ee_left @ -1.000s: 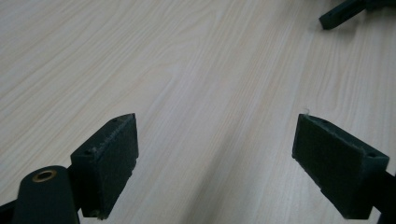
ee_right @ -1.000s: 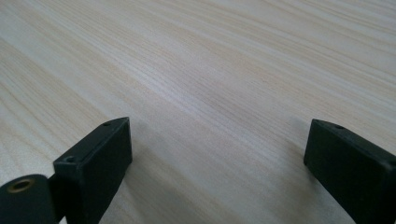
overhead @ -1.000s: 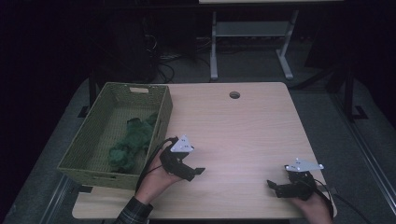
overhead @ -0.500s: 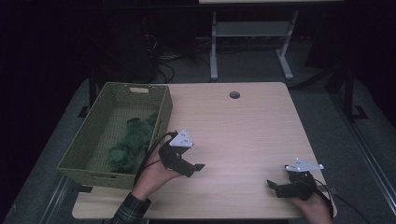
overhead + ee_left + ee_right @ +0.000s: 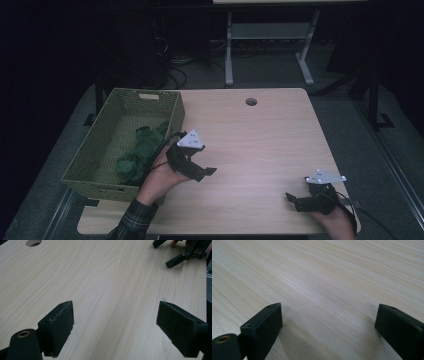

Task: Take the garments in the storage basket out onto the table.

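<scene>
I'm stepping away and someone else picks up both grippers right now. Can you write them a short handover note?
Left gripper: open, nothing between its jaws, held above the table just right of the woven basket.
Right gripper: open, empty, low over the table's near right corner.
Things: green cloth lies bunched inside the basket, toward its right wall. The wood in front of both grippers is bare.
Done: nothing is out of the basket yet.
Left: likely reach the left gripper into the basket for the cloth; the right one is free to help once it is on the table.
</scene>
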Tool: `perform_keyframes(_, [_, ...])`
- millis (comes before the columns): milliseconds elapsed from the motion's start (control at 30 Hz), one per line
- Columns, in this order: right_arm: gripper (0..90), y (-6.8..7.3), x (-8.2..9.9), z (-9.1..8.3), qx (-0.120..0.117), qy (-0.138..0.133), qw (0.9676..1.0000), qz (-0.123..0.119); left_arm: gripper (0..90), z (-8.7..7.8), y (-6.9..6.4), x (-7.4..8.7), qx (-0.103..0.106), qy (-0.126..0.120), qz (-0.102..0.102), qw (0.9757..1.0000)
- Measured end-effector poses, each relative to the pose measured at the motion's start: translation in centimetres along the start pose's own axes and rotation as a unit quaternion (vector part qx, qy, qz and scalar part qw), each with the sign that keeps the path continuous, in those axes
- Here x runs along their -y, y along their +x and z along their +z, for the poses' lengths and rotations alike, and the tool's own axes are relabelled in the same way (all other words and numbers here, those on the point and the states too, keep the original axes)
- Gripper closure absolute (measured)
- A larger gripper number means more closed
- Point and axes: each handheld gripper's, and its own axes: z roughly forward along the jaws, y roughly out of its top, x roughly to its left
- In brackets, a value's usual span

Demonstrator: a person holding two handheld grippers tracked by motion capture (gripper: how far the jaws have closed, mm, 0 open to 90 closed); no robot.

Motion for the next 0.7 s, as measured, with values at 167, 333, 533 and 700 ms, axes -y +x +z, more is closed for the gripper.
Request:
perform_keyframes(167, [6.7, 0.0, 0.0, 0.0, 0.0, -0.001, 1.0, 0.0, 14.1, -0.9, 0.5, -0.5, 0.001, -0.001, 0.0, 1.0])
perform_keyframes(333, [6.7, 0.0, 0.0, 0.0, 0.0, 0.0, 1.0, 0.0, 15.9, -2.0, 1.2, -0.5, -0.007, -0.008, -0.005, 0.9999])
perform_keyframes(533, [6.7, 0.0, 0.0, 0.0, 0.0, -0.001, 1.0, 0.0, 16.0, -2.8, 1.9, 0.2, -0.014, -0.005, -0.018, 0.9997])
perform_keyframes(700, [6.7, 0.0, 0.0, 0.0, 0.0, -0.001, 1.0, 0.0, 16.0, -3.8, 2.4, 0.7, -0.025, -0.006, -0.027, 0.9993])
